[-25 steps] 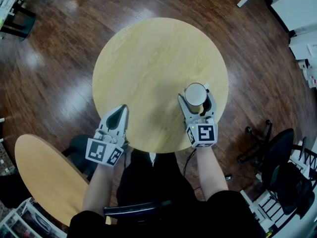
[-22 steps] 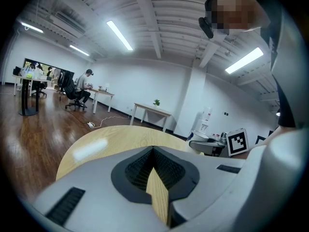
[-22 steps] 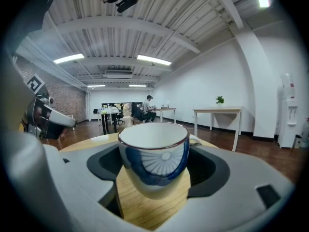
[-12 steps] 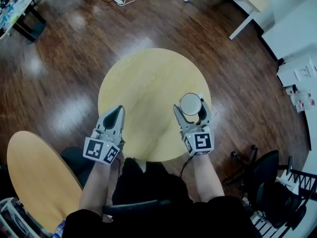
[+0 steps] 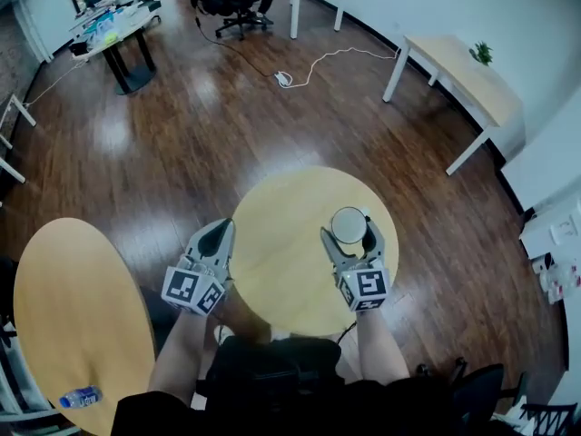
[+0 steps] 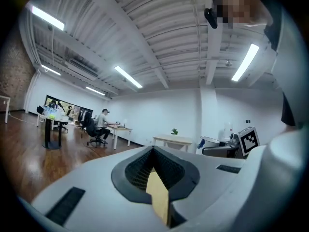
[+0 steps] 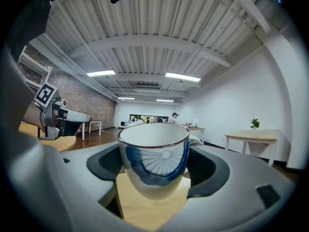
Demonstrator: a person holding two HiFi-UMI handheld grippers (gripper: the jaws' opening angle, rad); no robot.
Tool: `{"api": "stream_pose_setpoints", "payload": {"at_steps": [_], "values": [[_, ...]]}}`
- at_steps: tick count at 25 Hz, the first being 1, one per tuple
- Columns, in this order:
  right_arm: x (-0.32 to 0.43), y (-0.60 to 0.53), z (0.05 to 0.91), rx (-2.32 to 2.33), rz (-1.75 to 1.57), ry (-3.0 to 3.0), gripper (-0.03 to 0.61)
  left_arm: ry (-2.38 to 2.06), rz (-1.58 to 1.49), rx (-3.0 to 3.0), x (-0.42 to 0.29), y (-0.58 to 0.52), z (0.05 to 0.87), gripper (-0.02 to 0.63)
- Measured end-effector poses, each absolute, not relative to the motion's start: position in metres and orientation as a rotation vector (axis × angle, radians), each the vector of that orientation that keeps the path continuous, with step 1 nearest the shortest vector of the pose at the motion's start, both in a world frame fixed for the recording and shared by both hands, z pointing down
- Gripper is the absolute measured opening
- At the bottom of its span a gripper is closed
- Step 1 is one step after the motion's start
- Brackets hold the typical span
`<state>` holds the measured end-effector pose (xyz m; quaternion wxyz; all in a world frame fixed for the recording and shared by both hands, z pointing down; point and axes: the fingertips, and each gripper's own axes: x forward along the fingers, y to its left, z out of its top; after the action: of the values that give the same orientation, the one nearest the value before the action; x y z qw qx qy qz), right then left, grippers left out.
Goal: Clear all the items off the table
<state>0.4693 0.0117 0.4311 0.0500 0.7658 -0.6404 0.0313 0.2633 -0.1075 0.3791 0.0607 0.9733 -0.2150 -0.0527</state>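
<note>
A white cup with a blue pattern (image 5: 349, 224) sits between the jaws of my right gripper (image 5: 350, 232), which is shut on it and holds it upright above the round wooden table (image 5: 281, 266). In the right gripper view the cup (image 7: 154, 153) fills the gap between the dark pads (image 7: 206, 167), with the tabletop below. My left gripper (image 5: 216, 236) hovers over the table's left edge, shut and holding nothing. In the left gripper view its jaws meet at the tip (image 6: 154, 161), and only a sliver of tabletop shows.
A second round table (image 5: 73, 298) stands at the lower left, bearing a plastic bottle (image 5: 80, 396). Dark wood floor surrounds both. A light desk (image 5: 458, 66) stands at the far right, a black table (image 5: 118, 34) at the far left, and a cable (image 5: 300, 71) lies on the floor.
The head view has risen, so the table looks smaller and farther below. Both grippers have come up with it. The cup stays between the right jaws; the left stays shut.
</note>
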Motion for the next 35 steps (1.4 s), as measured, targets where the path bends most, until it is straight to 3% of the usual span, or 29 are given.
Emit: {"api": "stream_pose_setpoints", "payload": {"at_steps": [11,27,35], "values": [[0.338,-0.095,0.39,2.064,0.019,-2.283,0.4,-1.14,-0.208,2.833,0.065,-0.151,0.355,0.0],[-0.012,-0.213,0.373,1.261,-0.028,-2.807,0.4,-1.945,-0.274,2.414,-0.267,-0.118,0.351,0.0],[-0.164,-0.218,0.371,0.95,-0.053,-2.924,0.4,-2.165,-0.288,2.226,-0.378,-0.078,0.361,0.0]]}}
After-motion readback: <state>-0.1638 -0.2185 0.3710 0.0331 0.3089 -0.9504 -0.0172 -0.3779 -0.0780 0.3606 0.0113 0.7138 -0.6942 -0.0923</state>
